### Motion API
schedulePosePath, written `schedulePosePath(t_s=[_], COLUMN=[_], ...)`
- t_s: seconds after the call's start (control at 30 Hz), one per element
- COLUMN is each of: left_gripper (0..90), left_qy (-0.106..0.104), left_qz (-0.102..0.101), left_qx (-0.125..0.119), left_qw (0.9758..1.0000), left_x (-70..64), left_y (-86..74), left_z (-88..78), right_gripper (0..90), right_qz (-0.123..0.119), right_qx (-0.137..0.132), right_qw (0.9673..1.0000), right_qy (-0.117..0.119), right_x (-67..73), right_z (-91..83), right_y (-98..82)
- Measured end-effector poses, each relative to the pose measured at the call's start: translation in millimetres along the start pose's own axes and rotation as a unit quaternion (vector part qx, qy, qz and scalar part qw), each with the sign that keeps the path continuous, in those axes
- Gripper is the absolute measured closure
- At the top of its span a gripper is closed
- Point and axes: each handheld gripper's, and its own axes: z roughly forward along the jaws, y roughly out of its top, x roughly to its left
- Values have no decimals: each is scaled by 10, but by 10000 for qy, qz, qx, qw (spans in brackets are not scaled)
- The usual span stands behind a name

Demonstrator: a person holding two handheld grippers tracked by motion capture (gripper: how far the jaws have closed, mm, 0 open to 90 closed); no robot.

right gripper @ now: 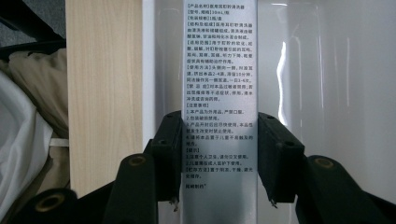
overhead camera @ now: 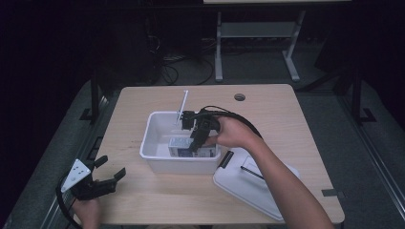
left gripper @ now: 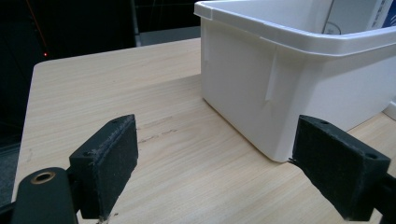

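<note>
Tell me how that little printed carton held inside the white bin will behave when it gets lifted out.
The carton, clamped on its two narrow sides by the right tool, has flat faces, so it likely won't roll. It looks like thin card: probably light, and may dent under a hard squeeze. Its glossy face could be slippery. Tall and slim, it may tip inside the bin.

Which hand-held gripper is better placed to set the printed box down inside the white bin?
Right. The right hand-held gripper already clamps the printed box inside the white bin; the left hand-held gripper rests open outside it.
</note>
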Motion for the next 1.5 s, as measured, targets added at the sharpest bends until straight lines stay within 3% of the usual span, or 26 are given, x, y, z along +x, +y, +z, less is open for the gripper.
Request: schedulePosePath(t_s=[1.5], left_gripper=[134], left_qy=[14], left_qz=[-3], left_qx=[-12], left_qw=[10000], left_x=[8], left_y=[0], left_z=[-17], right_gripper=[546], right_qz=[79], right_qx=[351], right_qw=[9993], right_qy=[103], right_x=[-78], right_z=[448], right_y=[-55])
